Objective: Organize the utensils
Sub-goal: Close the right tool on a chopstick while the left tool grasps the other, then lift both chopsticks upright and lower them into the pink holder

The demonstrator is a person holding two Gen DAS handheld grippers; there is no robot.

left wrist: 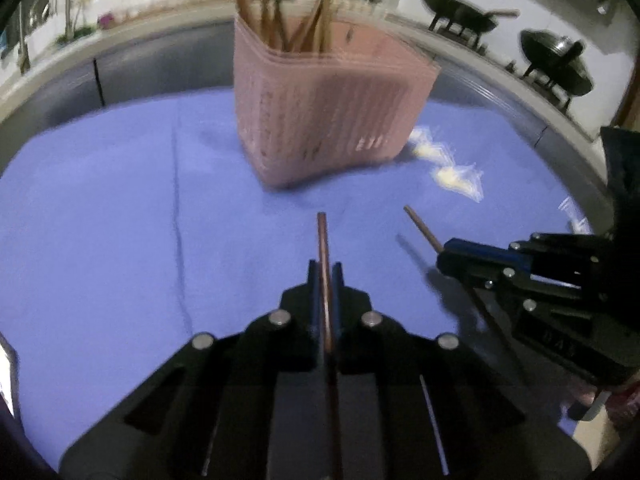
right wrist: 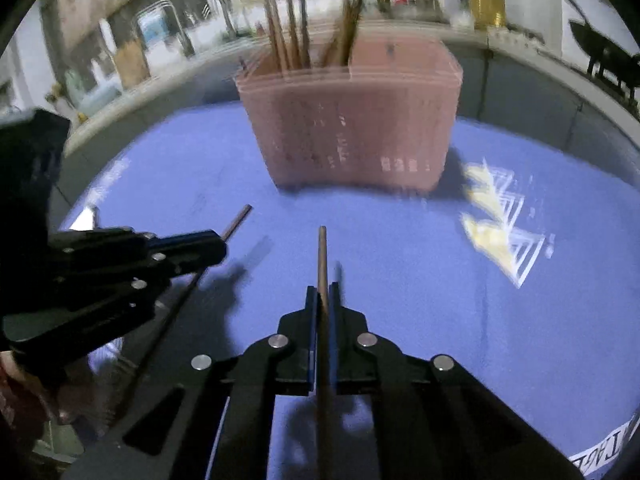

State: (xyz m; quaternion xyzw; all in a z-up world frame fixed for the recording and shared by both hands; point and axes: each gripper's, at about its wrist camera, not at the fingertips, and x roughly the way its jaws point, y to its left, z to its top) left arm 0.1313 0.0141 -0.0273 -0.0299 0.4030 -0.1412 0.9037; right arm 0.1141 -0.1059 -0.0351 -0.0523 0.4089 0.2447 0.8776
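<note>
A pink slotted holder (left wrist: 328, 120) (right wrist: 352, 128) stands upright at the far side of the blue cloth (left wrist: 120, 200), with several brown chopsticks (left wrist: 276, 12) sticking out of it. My left gripper (left wrist: 325, 268) is shut on a single brown chopstick (left wrist: 322, 236), whose tip points toward the holder. Beside it, on the right of the left wrist view, my right gripper (left wrist: 442, 256) is shut on a second chopstick (left wrist: 420, 226). The right wrist view shows that chopstick (right wrist: 322, 256) between the right gripper's (right wrist: 323, 292) closed fingers, with the left gripper (right wrist: 222, 246) at the left. Both grippers hover short of the holder.
A white and yellow printed mark (left wrist: 452, 172) (right wrist: 496, 236) lies on the cloth right of the holder. A grey raised rim (left wrist: 140, 68) runs around the table. Dark woks (left wrist: 556, 64) hang on the wall at the right. Bottles (right wrist: 486, 0) stand behind the holder.
</note>
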